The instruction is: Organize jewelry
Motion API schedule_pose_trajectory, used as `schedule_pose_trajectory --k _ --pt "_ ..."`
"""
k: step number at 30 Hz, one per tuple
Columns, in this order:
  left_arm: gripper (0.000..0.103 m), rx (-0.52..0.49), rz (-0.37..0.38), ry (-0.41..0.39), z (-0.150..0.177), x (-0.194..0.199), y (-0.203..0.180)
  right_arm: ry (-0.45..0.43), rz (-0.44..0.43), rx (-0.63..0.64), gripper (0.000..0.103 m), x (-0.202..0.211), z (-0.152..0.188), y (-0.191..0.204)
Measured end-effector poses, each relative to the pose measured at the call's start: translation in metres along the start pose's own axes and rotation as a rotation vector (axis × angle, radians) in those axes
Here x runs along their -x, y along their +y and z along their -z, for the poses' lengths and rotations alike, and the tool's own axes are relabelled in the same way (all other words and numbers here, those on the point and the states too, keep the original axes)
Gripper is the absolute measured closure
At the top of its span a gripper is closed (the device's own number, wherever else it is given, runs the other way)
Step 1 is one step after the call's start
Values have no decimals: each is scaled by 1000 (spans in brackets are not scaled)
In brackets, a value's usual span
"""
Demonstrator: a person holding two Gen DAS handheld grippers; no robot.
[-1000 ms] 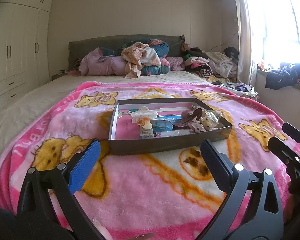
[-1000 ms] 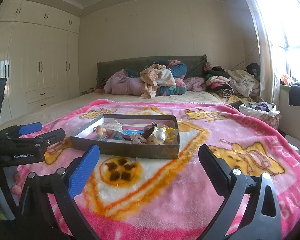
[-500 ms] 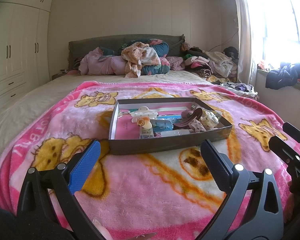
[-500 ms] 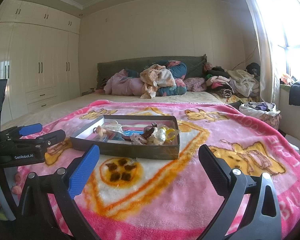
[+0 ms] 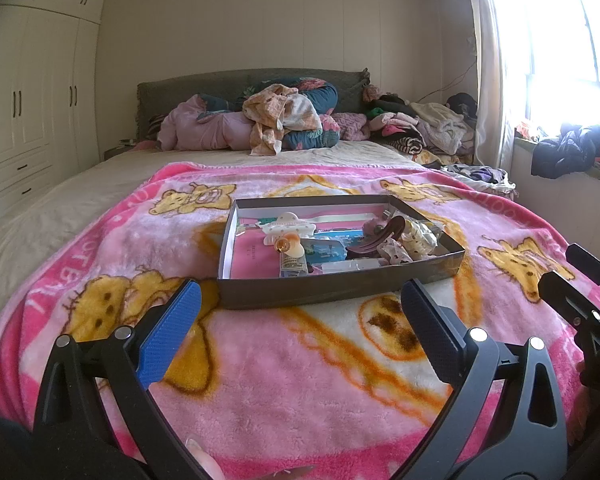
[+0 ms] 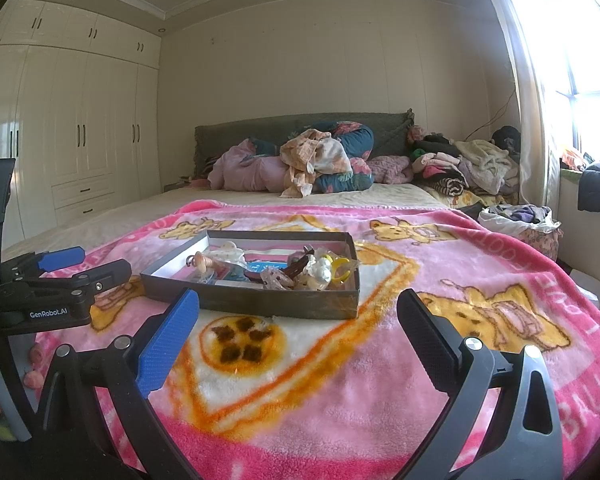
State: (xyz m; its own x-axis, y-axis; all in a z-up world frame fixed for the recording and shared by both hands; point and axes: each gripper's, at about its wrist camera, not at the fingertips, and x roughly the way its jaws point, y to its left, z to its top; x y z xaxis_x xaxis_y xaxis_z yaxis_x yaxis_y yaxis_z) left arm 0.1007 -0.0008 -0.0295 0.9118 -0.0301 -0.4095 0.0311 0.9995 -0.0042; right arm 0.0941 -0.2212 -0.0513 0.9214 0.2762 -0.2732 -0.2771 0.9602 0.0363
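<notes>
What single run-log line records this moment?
stage: before reach | left gripper: open, empty | right gripper: open, empty | tray: on pink blanket, holds hair clips and trinkets

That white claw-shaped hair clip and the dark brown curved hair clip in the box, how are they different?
The white claw-shaped hair clip is pale and sits toward the left-middle of the shallow dark cardboard box; the dark brown curved hair clip is glossy and dark, further right. The white one spreads wide and low, while the brown one arches upward. Both lie loose among other trinkets, untouched by either tool.
</notes>
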Motion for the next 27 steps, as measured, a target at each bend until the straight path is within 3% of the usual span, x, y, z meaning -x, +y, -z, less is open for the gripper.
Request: schedule_pose_trajectory --k 13,19,27 --pt "11 -5 -4 15 2 -4 1 4 7 1 6 -1 0 0" --pt "11 -17 -60 48 5 -11 -1 3 20 -2 6 0 -5 -2" --pt "11 80 -39 115 -4 -26 23 48 61 -57 6 -9 -14 -27"
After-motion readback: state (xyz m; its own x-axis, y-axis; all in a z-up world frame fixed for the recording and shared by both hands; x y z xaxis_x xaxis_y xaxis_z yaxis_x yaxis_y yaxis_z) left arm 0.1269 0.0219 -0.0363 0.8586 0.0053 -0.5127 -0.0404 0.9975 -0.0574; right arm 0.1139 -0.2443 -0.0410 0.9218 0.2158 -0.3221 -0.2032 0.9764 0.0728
